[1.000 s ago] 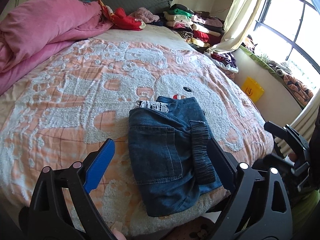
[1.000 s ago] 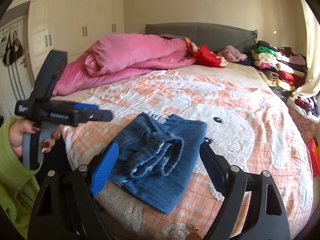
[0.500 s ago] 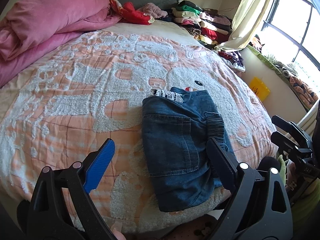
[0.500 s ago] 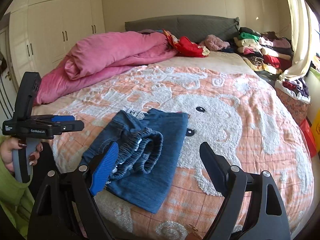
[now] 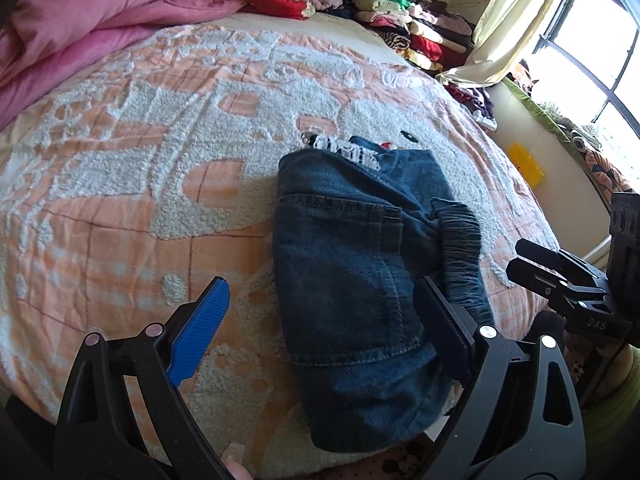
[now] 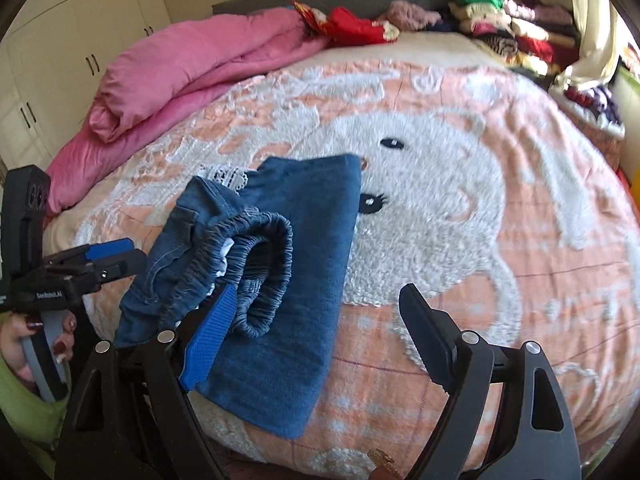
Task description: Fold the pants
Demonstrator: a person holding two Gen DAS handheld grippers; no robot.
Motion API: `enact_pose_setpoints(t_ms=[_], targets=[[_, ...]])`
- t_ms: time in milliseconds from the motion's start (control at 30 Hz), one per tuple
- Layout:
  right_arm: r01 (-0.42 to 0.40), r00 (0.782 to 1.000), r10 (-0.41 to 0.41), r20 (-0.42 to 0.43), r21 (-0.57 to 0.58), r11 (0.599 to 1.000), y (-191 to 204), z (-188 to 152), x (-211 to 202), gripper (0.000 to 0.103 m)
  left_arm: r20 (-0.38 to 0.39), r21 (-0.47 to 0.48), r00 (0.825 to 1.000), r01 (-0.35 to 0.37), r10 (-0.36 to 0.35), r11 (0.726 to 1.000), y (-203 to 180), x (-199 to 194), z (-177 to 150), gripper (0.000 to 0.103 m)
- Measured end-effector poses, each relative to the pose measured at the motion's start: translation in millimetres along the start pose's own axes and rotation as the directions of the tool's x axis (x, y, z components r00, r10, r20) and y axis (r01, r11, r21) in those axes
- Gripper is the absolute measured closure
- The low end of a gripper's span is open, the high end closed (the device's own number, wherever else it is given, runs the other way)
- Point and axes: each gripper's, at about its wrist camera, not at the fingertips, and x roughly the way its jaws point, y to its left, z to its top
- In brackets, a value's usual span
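- My left claw (image 5: 320,316) and right claw (image 6: 316,312) are both spread and hold nothing over the folded pants (image 5: 360,280).
- I judge the fold nearly complete; next I must pinch the elastic waistband (image 6: 260,264).

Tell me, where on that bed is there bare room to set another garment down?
Free: the wide stretch of blanket right of the folded jeans, and the patch between jeans and pink duvet. Crowded: the headboard end, with red clothes and a stack of folded clothes.
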Motion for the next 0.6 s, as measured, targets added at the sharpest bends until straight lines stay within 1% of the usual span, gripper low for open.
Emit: enact_pose_setpoints(t_ms=[133,200,233,333,433,533,600], targets=[[-0.022,0.999,0.022,-0.036,0.013,1.000,-0.8,2.6,17.6,0.021,-0.019,-0.021,1.000,0.002,-0.003,1.000,6.3,11.9,2.1,0.017],[-0.035,0.998,0.036,-0.051,0.024,0.999,-2.5,3.8,25.6,0.023,-0.023,-0.026,1.000,0.001,-0.002,1.000,8.1,16.4,3.0,0.017],[-0.044,0.997,0.046,-0.062,0.035,0.998,-3.7,4.4,30.5,0.026,-0.029,-0.027,1.000,0.001,-0.001,1.000,8.0,19.3,3.4,0.017],[-0.093,0.991,0.100,-0.092,0.076,0.993,-9.6,4.9,43.5,0.033,-0.033,-0.021,0.999,0.004,-0.005,1.000,6.4,23.9,3.1,0.017],[-0.124,0.985,0.135,-0.109,0.097,0.987,-11.8,4.5,52.1,0.035,-0.034,-0.008,0.999,0.004,-0.005,1.000,3.1,27.5,4.0,0.017],[-0.141,0.982,0.150,-0.114,0.088,0.986,-10.2,6.1,57.1,0.034,-0.031,-0.001,0.999,0.007,-0.007,1.000,-0.9,30.3,3.6,0.021],[-0.145,0.982,0.152,-0.116,0.072,0.987,-8.1,7.5,59.6,0.034,-0.033,0.004,0.999,0.010,-0.010,1.000,-2.7,32.4,3.9,0.026]])
